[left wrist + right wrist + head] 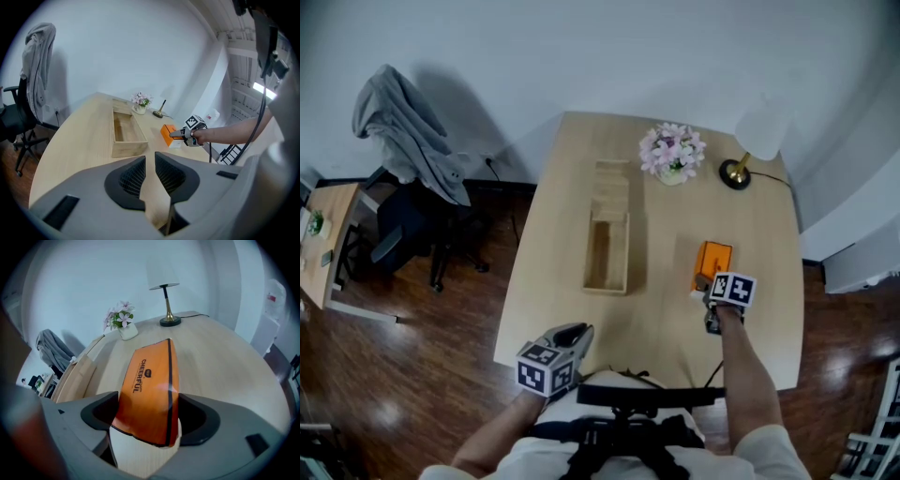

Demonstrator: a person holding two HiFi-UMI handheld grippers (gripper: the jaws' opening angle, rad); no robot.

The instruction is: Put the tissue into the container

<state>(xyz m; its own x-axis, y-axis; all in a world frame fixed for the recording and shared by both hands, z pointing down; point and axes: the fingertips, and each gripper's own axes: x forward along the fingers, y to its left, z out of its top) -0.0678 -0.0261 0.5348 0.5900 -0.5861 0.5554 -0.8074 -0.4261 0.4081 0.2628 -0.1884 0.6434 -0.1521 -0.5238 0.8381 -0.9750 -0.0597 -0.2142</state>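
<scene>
Table: wooden container mid-table, open-topped. Orange tissue pack is outside it, to its right. My right gripper clamps its near end, presumably for carrying. Left gripper parked near-edge, jaws a slit apart, empty.

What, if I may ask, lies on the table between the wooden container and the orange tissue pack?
Nothing. In the head view, the stretch of table between the wooden container and the tissue pack is bare.
</scene>
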